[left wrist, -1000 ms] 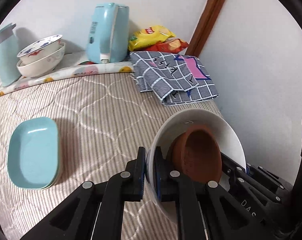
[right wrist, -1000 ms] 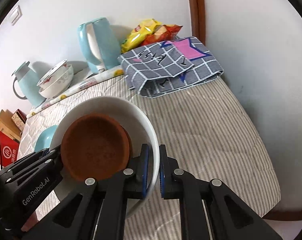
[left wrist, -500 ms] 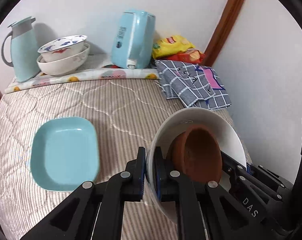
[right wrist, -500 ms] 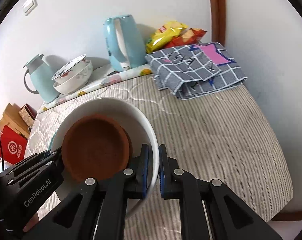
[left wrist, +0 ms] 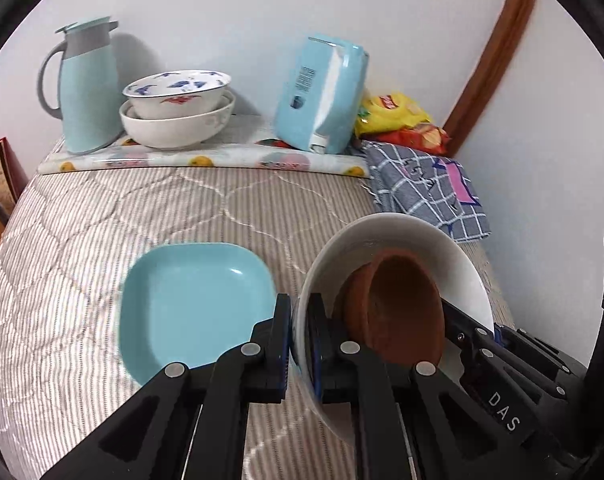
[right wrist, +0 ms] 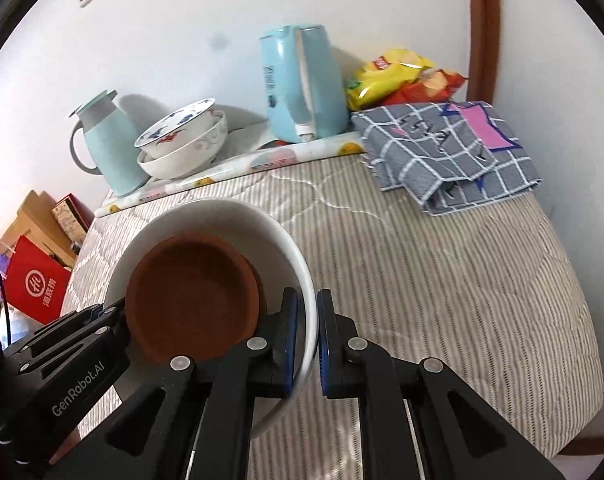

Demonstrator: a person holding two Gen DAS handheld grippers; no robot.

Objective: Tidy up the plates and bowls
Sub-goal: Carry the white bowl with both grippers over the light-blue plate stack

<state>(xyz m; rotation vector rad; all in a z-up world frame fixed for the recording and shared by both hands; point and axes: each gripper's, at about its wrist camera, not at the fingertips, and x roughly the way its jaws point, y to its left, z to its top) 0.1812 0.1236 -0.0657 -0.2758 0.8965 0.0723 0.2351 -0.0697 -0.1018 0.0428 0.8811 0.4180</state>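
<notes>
Two tongs — left tongs (left wrist: 300, 344) and right tongs (right wrist: 306, 340) — are pinching opposite rims of the white bowl (left wrist: 401, 232), holding the brown bowl (left wrist: 397, 304), above the bed (left wrist: 182, 208) beside the blue plate (left wrist: 194, 300).

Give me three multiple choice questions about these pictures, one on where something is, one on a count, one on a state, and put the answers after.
1. Where is the brown dish?
A. on the blue plate
B. inside the white bowl
C. on the checked cloth

2. How many bowls are stacked beside the jug?
A. one
B. two
C. four

3. How is the white bowl held?
A. by both grippers, each on its rim
B. by the left gripper alone
C. by nothing, it rests on the bed

Answers:
1 B, the bowl's wall rings the dish.
2 B, a painted bowl sits in a plain one.
3 A, the left gripper and right gripper clamp opposite rims.
</notes>
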